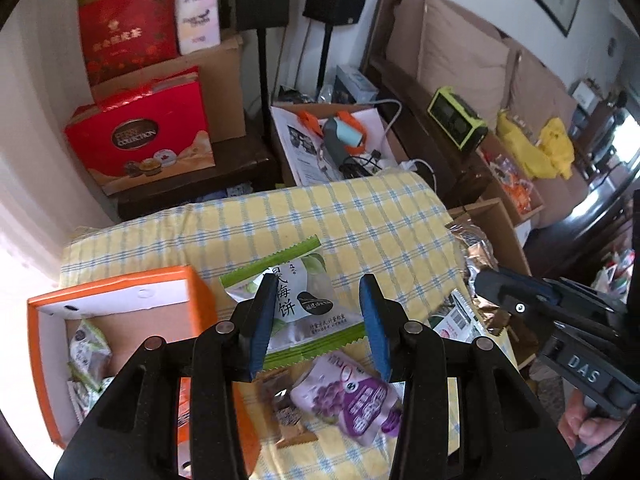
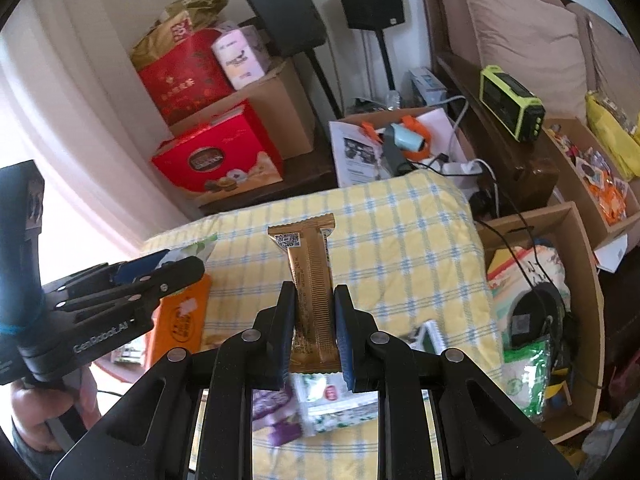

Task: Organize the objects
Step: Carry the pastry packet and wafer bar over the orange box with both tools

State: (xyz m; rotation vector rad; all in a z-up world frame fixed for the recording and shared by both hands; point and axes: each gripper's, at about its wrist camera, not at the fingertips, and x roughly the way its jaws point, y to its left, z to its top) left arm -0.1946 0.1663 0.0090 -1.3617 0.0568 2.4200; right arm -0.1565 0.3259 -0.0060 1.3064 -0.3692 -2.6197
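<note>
Item: gold foil snack bar (image 2: 310, 280), clenched upright between the pads of the right gripper (image 2: 314, 332), above the yellow checked cloth (image 2: 400, 240).

Left gripper (image 1: 320, 320): whether its jaws pinch the white-and-green plum-cake packet (image 1: 296, 292) cannot be told.

Handling: carry level; release low inside the orange cardboard box (image 1: 116, 288), near left.

Writing: "COLLECTION" on the red gift box (image 1: 140, 136); "梅饼" on the packet.

a gold wrapped snack bar (image 2: 310, 276) stands upright, and a green-white plum packet (image 1: 298, 300) hangs tilted above the checked cloth.
</note>
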